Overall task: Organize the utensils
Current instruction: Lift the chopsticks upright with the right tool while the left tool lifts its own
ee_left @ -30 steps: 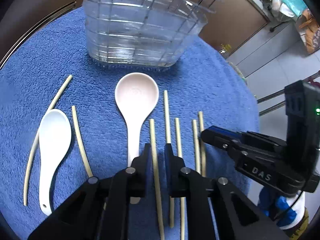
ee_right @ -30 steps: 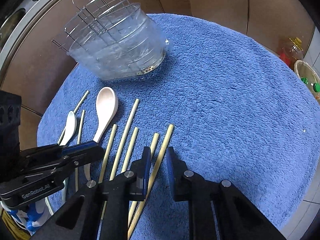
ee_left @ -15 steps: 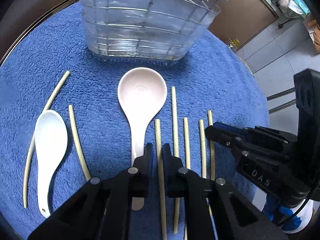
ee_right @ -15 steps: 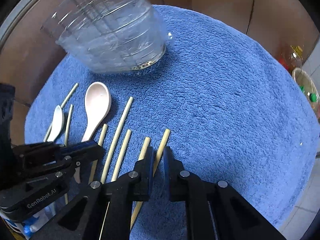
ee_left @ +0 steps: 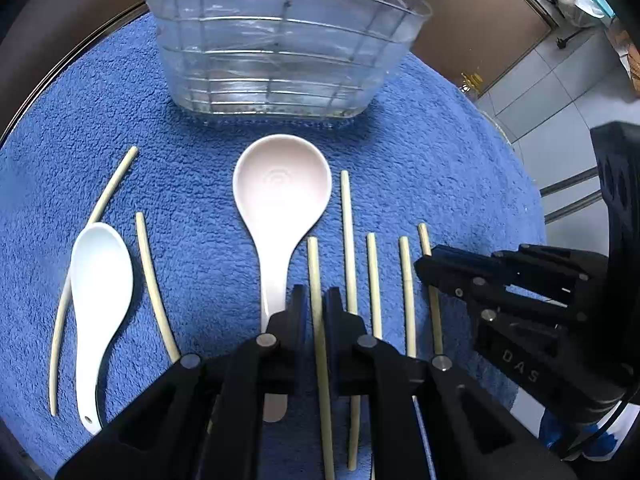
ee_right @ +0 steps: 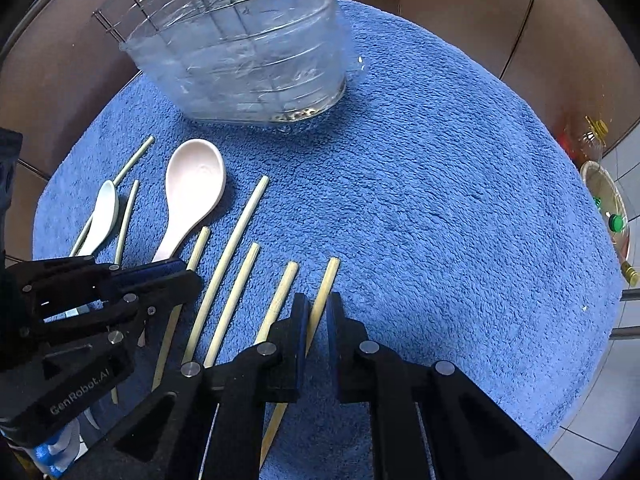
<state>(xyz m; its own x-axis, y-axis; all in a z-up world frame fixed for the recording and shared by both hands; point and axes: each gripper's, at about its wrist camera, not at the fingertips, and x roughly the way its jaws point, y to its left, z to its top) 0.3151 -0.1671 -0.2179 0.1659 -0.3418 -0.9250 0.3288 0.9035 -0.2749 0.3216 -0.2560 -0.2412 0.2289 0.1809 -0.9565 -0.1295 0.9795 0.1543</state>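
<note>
Several pale chopsticks, a large pinkish spoon and a small white spoon lie on a blue towel before a clear utensil basket. My left gripper is shut on a chopstick just right of the large spoon's handle. My right gripper is shut on the rightmost chopstick. It shows in the left wrist view at the right. The left gripper shows in the right wrist view at the left.
The basket stands at the towel's far side. Two thin chopsticks lie beside the small spoon. The towel's right part is bare. Bottles and a bowl sit beyond the table's right edge.
Both grippers have closed from narrowly open onto their chopsticks. Both have moved forward toward the basket, which now looks larger.
</note>
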